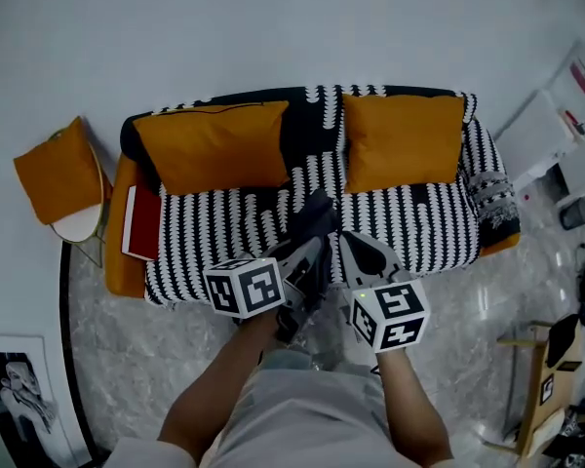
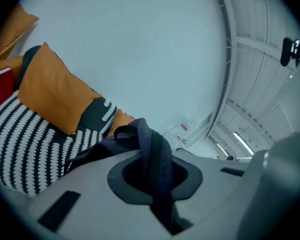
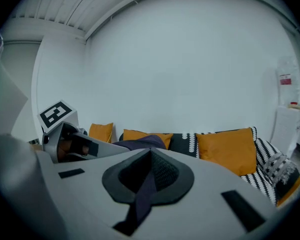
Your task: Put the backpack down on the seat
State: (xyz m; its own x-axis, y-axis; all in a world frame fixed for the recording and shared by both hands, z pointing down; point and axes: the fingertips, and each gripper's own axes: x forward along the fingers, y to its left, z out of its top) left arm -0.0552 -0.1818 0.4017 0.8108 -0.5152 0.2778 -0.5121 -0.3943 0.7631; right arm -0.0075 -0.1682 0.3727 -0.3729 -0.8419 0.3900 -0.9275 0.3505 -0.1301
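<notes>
Backpack (image 1: 313, 218) hangs dark and bunched between your two tools. It is over the front part of the sofa (image 1: 439, 232) seat near its middle, below the gap between the two orange cushions. The head view does not show whether it touches the seat.

Your left tool (image 1: 307, 253) has its jaws closed nearly together on a wide dark loop (image 2: 152, 146) of the backpack. The band rises out of the pad notch and folds over above it. The bag's body (image 2: 92, 153) lies just beyond the jaws on the left.

Your right tool (image 1: 359, 250) has its jaws closed on a narrower strap (image 3: 146, 186), which runs down through the notch between the pads. From that side the backpack (image 3: 140, 145) shows as a low dark mound just past the jaws, with the left tool (image 3: 72, 144) beside it.

The sofa wears a black-and-white striped cover. The left cushion (image 1: 214, 146) and right cushion (image 1: 405, 139) lean against its back. A red book (image 1: 141, 222) lies at its left end, and a small chair (image 1: 78, 224) with another orange cushion (image 1: 60, 172) stands well apart from the backpack.
</notes>
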